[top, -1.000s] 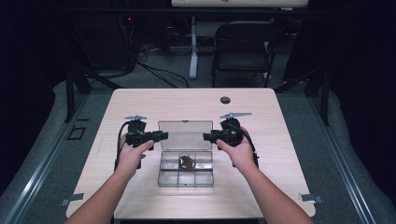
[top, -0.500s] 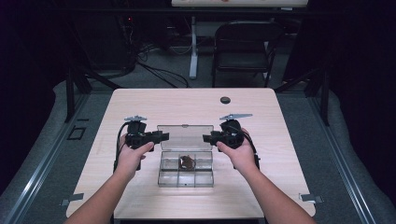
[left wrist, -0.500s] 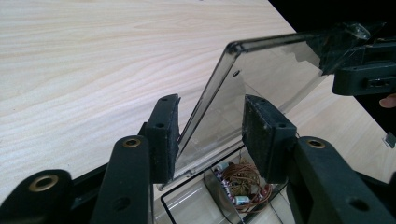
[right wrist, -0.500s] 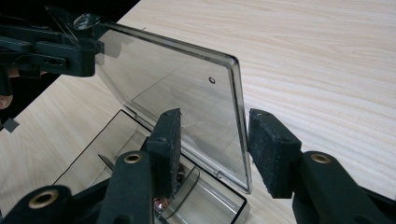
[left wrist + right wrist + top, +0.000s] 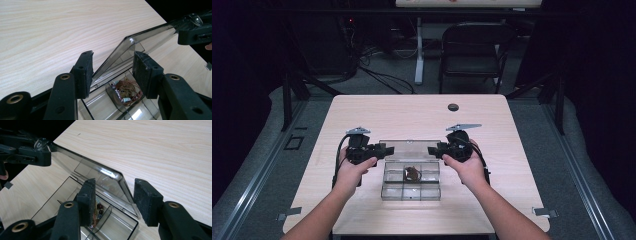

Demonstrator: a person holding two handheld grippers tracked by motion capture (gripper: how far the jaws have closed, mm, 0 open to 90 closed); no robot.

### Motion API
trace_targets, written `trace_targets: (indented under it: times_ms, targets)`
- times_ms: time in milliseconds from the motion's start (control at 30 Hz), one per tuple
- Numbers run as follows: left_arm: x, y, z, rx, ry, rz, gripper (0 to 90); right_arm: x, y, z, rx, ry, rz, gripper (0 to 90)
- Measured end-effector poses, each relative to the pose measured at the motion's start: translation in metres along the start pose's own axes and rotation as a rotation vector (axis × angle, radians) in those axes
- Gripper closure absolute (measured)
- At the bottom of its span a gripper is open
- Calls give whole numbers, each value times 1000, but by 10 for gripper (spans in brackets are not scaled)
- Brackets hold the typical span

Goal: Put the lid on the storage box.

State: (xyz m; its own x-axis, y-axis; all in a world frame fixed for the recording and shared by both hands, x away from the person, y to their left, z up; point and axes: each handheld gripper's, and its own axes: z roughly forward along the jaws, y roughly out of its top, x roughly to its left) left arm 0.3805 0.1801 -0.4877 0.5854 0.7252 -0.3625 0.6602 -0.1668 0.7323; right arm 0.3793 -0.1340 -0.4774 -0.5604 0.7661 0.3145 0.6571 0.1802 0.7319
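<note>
High view: left tongs [image 5: 388,149], right tongs [image 5: 432,149] apart, just opening, flanking raised lid [image 5: 409,148], unclamped.

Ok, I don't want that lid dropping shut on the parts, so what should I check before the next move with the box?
1. Lid of the clear compartment box raised: ok, it stands tilted open.
2. Left gripper free of the lid: ok, its jaws have just been opening; the lid's edge is between the pads, apart from them.
3. Right gripper free: ok, jaws opening too, lid corner between them, unpressed.
4. Lid stays up unaided: cannot tell.
5. Bundle of small wired parts inside its compartment: ok.
6. Table behind the lid free for it to swing back: ok.
</note>
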Motion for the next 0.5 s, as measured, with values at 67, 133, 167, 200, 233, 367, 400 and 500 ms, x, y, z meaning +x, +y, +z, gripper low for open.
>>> trace_targets:
  times_ms: [67,133,167,200,233,367,400,500]
  targets:
    - [-2,-1,-1,0,1,12,504,3,0,-1,-5,1,2,515]
    - [-3,-2,-3,-1,-6,19,494,5,-1,-2,-8,0,-6,509]
    - [-3,-2,-3,-1,-6,19,490,5,-1,-2,-8,0,-6,509]
    - [-4,-3,-3,-5,-4,19,488,7,-2,-2,-10,0,-12,502]
    - [-4,-3,-3,-5,-4,19,487,7,-2,-2,-10,0,-12,502]
    - [-6,-6,-5,-3,-5,31,482,9,-4,-5,-11,3,-19,501]
    - [-6,-6,-5,-3,-5,31,480,9,-4,-5,-11,3,-19,501]
    - [-9,-9,-7,-1,-2,47,479,10,-7,-7,-8,12,-22,495]
